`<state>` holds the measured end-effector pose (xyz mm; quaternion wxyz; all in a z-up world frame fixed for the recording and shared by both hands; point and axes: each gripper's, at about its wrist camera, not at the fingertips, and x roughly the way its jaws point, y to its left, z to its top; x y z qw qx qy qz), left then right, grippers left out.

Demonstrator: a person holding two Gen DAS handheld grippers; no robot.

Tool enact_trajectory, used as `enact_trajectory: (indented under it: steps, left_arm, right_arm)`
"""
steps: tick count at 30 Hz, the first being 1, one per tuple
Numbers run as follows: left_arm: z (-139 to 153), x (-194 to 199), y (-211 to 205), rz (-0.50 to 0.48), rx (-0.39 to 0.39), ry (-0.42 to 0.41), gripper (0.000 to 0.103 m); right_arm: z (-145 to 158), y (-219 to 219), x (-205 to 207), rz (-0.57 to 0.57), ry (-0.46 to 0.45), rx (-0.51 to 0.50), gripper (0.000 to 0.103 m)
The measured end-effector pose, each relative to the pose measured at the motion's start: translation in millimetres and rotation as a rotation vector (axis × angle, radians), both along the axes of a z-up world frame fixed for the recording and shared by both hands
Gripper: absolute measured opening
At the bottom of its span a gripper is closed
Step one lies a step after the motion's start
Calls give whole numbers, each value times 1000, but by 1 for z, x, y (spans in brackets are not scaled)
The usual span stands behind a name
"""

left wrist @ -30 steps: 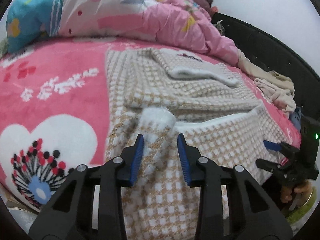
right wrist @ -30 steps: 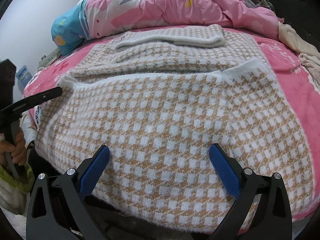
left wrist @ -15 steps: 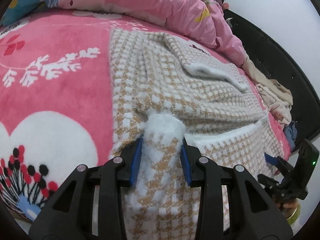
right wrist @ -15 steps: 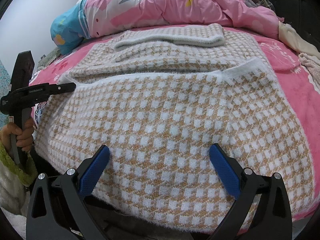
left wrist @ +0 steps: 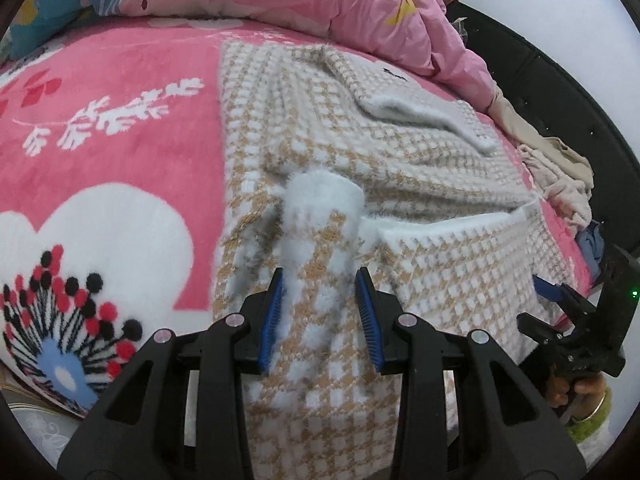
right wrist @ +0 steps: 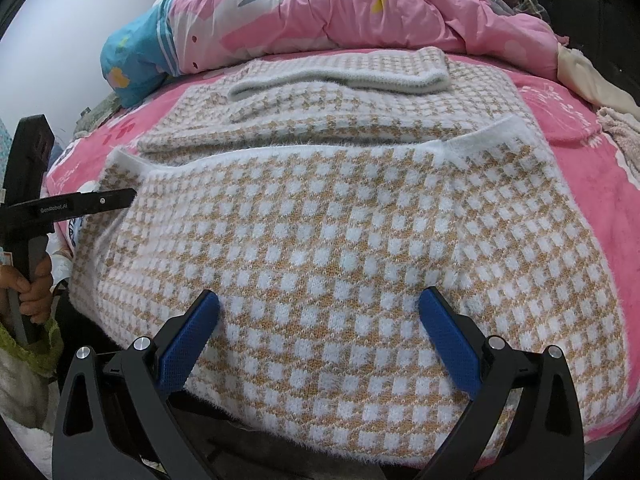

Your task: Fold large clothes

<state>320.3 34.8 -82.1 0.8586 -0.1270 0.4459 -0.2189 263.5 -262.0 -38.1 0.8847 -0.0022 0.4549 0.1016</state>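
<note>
your left gripper is pinching a bunched-up fold of the checked sweater near its fuzzy white cuff, blue pads partly closed w/ the knit squeezed between them. the sweater is lying spread across the pink blanket on the bed, tan-and-white checks facing up, lower part draping over the near edge. your right gripper is hovering over the sweater's near half w/ jaws standing wide apart, gripping nothing. a pink quilt is sitting heaped at the far side, just beyond the sweater's folded collar. beige clothes are lying bunched at the blanket's right edge. your right hand is showing in the left cam, wrapped round the handle.
</note>
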Motion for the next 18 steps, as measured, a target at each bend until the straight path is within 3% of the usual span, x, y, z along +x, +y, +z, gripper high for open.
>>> enact_trajectory:
  steps: [3,7,13,18]
  left_arm:
    - [5,-4,-4,-27,-10,-30,35]
    - [-4,1,-8,2,53,-3,37]
    - [-1,-3,-25,24,176,-37,37]
    - [2,-7,-34,55,239,-56,37]
  right_arm:
    - [0,0,0,3,-2,-3,97]
    - [0,0,1,4,-1,-4,97]
    - [7,-9,-5,1,-2,11,97]
    - [23,-47,-18,-61,-45,40,90]
